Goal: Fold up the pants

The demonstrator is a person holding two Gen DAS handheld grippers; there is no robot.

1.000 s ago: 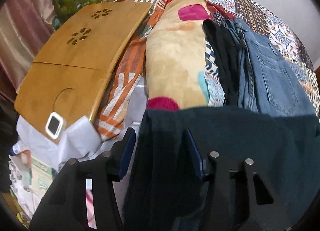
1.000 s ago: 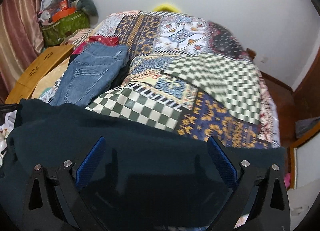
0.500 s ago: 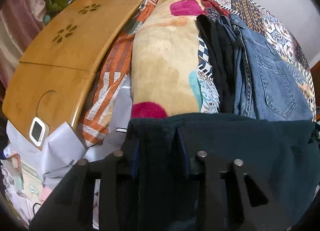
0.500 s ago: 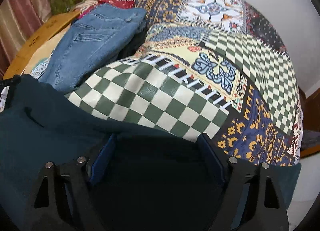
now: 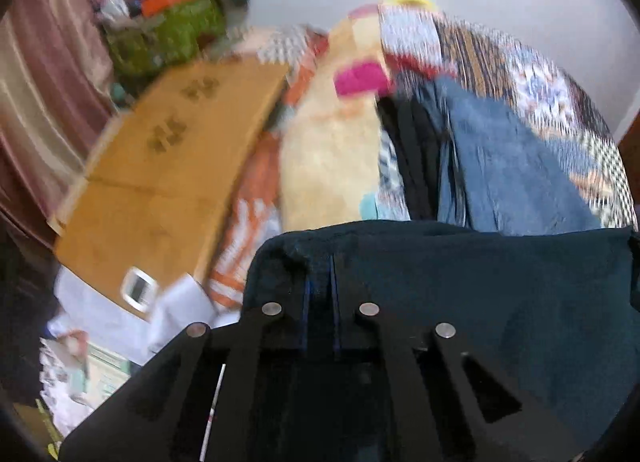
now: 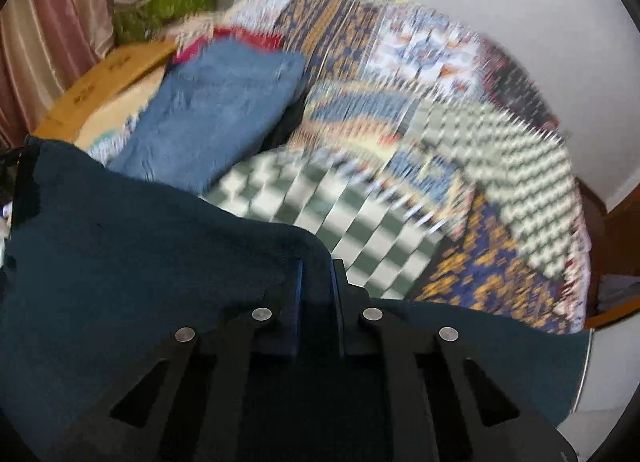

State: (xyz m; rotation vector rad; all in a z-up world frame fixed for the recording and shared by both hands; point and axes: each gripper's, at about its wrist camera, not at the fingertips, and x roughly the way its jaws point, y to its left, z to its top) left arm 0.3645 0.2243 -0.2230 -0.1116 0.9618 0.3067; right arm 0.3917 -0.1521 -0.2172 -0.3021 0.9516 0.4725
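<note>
a bed covered in a patchwork quilt of checked and patterned squares (image 6: 400, 149) fills most of the right wrist view, blurred by motion; along its near edge lies the pair of dark teal fabric pants (image 6: 132, 262), the task's garment, spread across the bottom of both views and draped over the front of the bed; beyond the pants, a folded pair of blue denim jeans (image 6: 216, 117) rests on the quilt, with a dark black garment (image 5: 416, 157) just beside it in the left wrist view; left of those lies a long beige cushion with pink spots (image 5: 336, 149), and further left a tan wooden lap table with flower-shaped cut-outs (image 5: 168, 165); a small white device with a dark screen (image 5: 138, 290) sits on its near corner; a maroon striped curtain (image 5: 44, 101) hangs at the far left, with a green bag of clutter (image 5: 168, 33) beside it; the left gripper (image 5: 320, 282) has just been closing and its black fingers now pinch the pants' top edge near its left corner; the right gripper (image 6: 316, 286) has likewise just been closing and now clamps a raised fold of the same pants.
</note>
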